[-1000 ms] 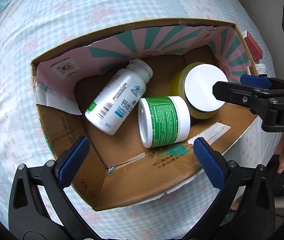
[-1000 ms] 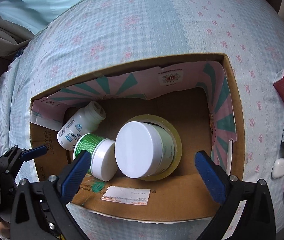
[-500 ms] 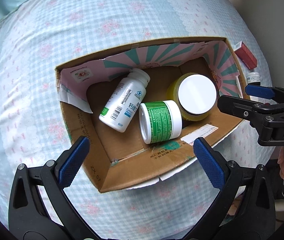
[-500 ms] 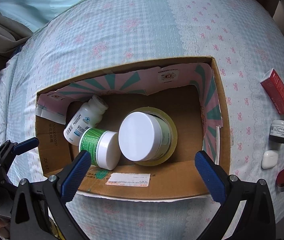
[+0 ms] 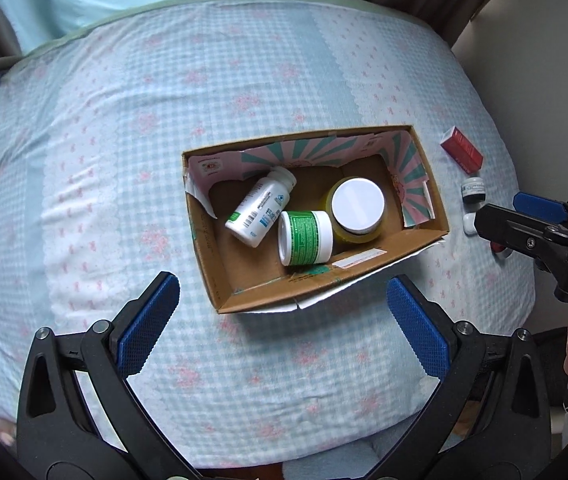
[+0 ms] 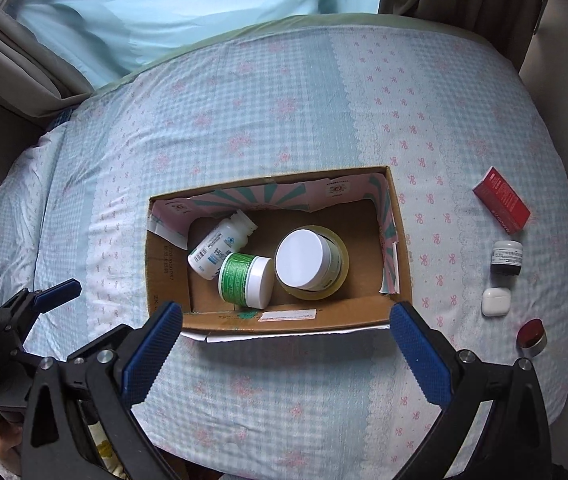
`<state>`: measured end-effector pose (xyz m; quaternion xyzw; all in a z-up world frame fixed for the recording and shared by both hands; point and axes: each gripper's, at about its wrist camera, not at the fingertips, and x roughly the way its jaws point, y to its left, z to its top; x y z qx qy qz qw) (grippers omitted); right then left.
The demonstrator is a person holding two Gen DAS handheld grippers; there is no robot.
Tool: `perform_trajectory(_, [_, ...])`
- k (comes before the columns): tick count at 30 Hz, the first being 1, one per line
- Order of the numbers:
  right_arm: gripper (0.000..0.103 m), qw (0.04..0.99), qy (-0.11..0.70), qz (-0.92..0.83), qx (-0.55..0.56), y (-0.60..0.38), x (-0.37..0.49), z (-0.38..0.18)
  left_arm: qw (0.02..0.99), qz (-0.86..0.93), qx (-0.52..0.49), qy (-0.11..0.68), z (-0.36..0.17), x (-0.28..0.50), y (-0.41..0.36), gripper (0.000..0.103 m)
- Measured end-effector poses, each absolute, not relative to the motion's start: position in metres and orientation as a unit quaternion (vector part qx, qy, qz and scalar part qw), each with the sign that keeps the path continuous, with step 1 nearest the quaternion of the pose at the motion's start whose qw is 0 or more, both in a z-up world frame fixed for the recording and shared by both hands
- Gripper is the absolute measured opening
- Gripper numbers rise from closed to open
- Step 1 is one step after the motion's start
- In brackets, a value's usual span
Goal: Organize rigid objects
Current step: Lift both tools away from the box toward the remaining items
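An open cardboard box (image 5: 324,288) (image 6: 156,264) lies on the bed. In it are a white pill bottle (image 5: 260,208) (image 6: 220,248) on its side, a green-labelled jar (image 5: 304,238) (image 6: 246,280) on its side, and a white-lidded jar (image 5: 358,204) (image 6: 302,258) standing inside a tape roll (image 6: 340,276). A red carton (image 6: 502,206) (image 5: 462,150), a small dark jar (image 6: 506,258) (image 5: 473,190), a white earbud case (image 6: 496,301) and a red-topped tin (image 6: 532,334) lie right of the box. My left gripper (image 5: 282,320) and right gripper (image 6: 286,354) are open and empty, high above the box's near side.
The bed (image 6: 284,120) has a blue checked cover with pink bows and drops off at its right and near edges. A light blue pillow (image 6: 164,8) lies at the far end. The right gripper's fingers (image 5: 524,228) show at the right of the left wrist view.
Both grippers have drawn back and up from the box, which now looks much smaller. Nothing in the box has moved. Both grippers stay open.
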<state>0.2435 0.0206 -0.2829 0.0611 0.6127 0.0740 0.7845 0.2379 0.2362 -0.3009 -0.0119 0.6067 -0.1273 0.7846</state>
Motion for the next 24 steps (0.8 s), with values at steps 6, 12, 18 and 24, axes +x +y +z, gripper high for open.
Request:
perform_trajectory(6, [0.103, 0.801, 0.593, 0.056, 0.063, -0.005, 0.211, -0.248, 0.799, -0.135, -0.012, 0.586, -0.268, 0.221, 0.22, 0.103])
perform_trajectory(12, [0.103, 0.803, 0.592, 0.011, 0.067, -0.058, 0.177, -0.229, 0.806, -0.152, -0.006, 0.572, -0.239, 0.214, 0.183, 0.103])
perform_trajectory(18, [0.103, 0.799, 0.596, -0.048, 0.069, -0.126, 0.147, -0.221, 0.81, -0.181, 0.025, 0.558, -0.219, 0.22, 0.123, 0.103])
perform_trajectory(24, [0.103, 0.788, 0.596, -0.108, 0.113, -0.196, 0.128, -0.226, 0.799, -0.224, 0.062, 0.555, -0.216, 0.24, 0.052, 0.103])
